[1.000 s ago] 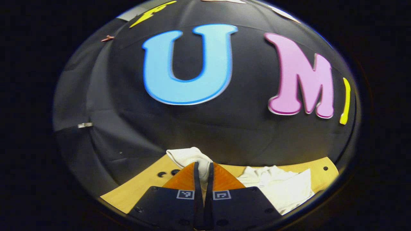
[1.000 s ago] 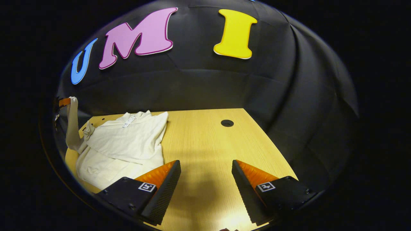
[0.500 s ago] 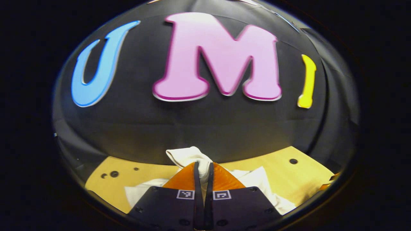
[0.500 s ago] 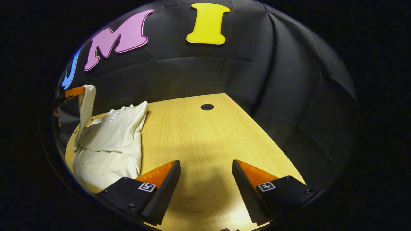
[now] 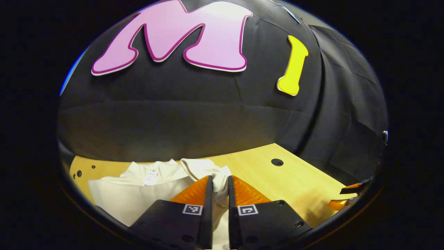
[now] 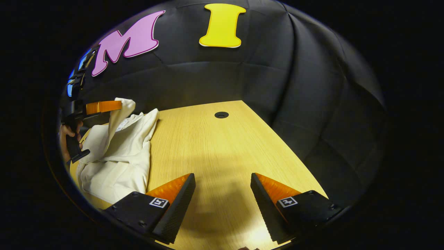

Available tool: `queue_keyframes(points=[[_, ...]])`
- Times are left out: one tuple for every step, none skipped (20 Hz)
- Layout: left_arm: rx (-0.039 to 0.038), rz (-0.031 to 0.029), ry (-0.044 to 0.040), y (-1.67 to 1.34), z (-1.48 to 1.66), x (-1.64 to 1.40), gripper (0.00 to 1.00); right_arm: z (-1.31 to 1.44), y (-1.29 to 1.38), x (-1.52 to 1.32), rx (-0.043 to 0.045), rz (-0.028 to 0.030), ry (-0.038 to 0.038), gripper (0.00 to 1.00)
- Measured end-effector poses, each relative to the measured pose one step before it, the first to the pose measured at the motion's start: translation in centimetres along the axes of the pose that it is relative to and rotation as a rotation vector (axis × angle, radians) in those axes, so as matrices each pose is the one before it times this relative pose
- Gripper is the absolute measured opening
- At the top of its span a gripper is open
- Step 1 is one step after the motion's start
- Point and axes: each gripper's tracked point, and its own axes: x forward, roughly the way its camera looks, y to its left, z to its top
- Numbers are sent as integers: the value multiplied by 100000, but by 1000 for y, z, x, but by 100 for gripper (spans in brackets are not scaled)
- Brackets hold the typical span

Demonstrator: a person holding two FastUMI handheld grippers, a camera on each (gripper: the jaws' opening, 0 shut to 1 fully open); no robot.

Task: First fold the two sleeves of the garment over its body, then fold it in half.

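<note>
1. The left gripper (image 5: 218,184) is clamped on one sleeve (image 5: 215,175) of the white garment (image 5: 138,194), both fingers pressing the cuff, which sticks out just past the tips. It holds the sleeve up off the cloth, I judge so that it can be carried across and laid over the body.
2. Just below and to the left of those fingers lies the garment's body, flat on the wooden table (image 5: 298,180), with its collar tag facing up.
3. The right gripper (image 6: 222,194) hovers low over bare table with its fingers wide apart and nothing between them. The garment lies to the left of its fingers, near but not touching. It is probably waiting its turn.
4. Far to the left of the right gripper, a hand (image 6: 66,139) grips the other tool, and the sleeve hangs from that tool down to the body.
5. Count: two grippers, one garment, one sleeve lifted. The second sleeve seems to lie already folded across the body, though the folds make this uncertain. The fold in half is not yet done.
</note>
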Motion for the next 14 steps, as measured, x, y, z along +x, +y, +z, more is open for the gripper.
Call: queue_keyframes(points=[[-654, 533, -58, -1, -237, -7, 31, -178, 248, 7, -192, 786, 768, 98], [-493, 475, -158, 179, -69, -315, 48, -203, 624, 106, -342, 1085, 196, 98], [-211, -55, 229, 49, -218, -291, 65, 15, 905, -74, -411, 1378, 85, 98], [387, 568, 255, 427, -75, -730, 82, -58, 810, -86, -495, 1494, 607, 98], [714, 1233, 184, 601, -87, -1107, 99, -210, 723, 51, -355, 1088, 1517, 98], [772, 1633, 36, 838, -241, -917, 99, -248, 707, 17, -81, 1310, 1573, 97], [614, 1584, 150, 876, -225, -1043, 100, -122, 991, -65, 222, 2089, 880, 97], [382, 1516, 909, 957, -606, -1111, 100, 1, 1129, 20, 298, 1959, 553, 97], [-190, 2525, 1325, 1267, -698, -1119, 100, -66, 1033, 35, 295, 2025, 693, 98], [-799, 2360, 1681, 1209, -846, -1060, 100, -321, 1007, 5, 163, 1960, 905, 98], [-1211, 2535, 1002, 1248, -779, -1165, 100, -259, 1150, 77, -6, 2311, 1281, 99], [-1644, 2554, 775, 1363, -885, -1082, 100, -266, 1116, 93, -372, 1824, 1132, 92], [-1702, 2063, 1440, 1285, -996, -1085, 100, -262, 961, 136, -771, 1560, 1110, 99], [-1167, 2552, 2215, 1367, -1255, -1096, 100, -339, 931, 172, -823, 1698, 980, 99]])
